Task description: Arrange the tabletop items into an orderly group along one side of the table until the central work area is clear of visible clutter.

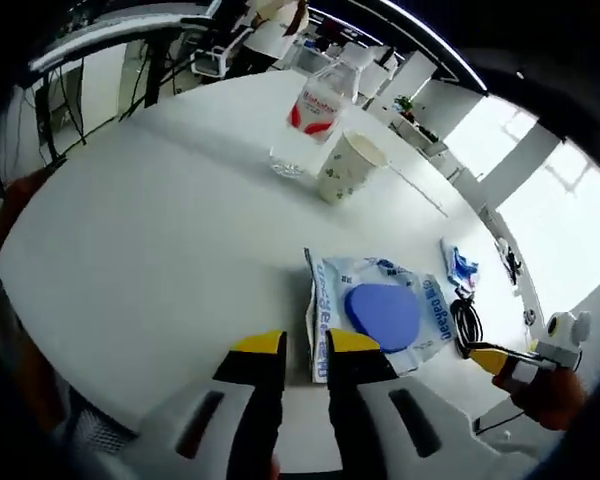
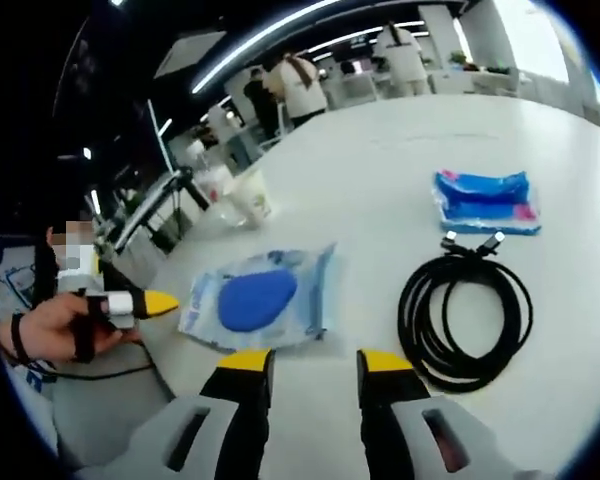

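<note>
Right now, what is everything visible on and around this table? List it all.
water bottle: 1, clear with red label, far side of table
paper cup: 1, pale with small green print, beside the bottle
wet wipes pack: 1, light blue with round blue lid, just ahead of the left gripper
coiled cable: 1, black, right of the pack
small packet: 1, blue with pink, beyond the cable
table: 1, white
people: several, standing in the background
left gripper: yellow tips, open
right gripper: yellow tips, open
</note>
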`<state>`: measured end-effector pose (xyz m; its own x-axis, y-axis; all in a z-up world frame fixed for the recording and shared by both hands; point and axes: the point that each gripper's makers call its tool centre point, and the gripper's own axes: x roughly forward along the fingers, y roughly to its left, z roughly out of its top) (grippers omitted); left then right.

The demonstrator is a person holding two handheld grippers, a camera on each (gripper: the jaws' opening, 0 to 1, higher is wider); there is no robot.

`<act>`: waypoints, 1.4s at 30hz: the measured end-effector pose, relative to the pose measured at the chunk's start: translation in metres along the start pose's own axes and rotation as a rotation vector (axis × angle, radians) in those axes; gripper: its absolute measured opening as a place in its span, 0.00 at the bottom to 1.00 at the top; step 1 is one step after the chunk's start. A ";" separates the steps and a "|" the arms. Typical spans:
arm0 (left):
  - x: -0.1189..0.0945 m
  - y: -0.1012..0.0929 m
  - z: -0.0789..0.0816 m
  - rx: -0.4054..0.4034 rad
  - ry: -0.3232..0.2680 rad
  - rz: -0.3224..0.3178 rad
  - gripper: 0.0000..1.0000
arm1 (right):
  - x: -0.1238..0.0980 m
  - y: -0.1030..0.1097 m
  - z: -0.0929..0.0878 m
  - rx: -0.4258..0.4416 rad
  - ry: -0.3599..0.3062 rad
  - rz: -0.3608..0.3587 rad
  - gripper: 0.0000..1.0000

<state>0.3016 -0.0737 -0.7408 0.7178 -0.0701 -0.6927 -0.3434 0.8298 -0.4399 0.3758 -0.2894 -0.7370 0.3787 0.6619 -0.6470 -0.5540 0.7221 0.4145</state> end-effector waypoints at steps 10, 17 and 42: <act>0.004 0.002 -0.010 0.091 0.084 -0.031 0.15 | 0.014 -0.001 0.000 -0.007 0.043 -0.001 0.30; 0.005 0.004 -0.020 0.124 0.122 -0.033 0.16 | 0.022 -0.005 0.003 0.004 0.053 -0.005 0.28; 0.018 -0.016 -0.017 0.131 0.172 -0.114 0.00 | 0.042 -0.005 0.013 -0.013 0.086 0.045 0.02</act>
<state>0.3099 -0.0979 -0.7558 0.6302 -0.2512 -0.7347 -0.1768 0.8749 -0.4509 0.4040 -0.2627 -0.7576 0.2888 0.6732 -0.6807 -0.5783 0.6893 0.4363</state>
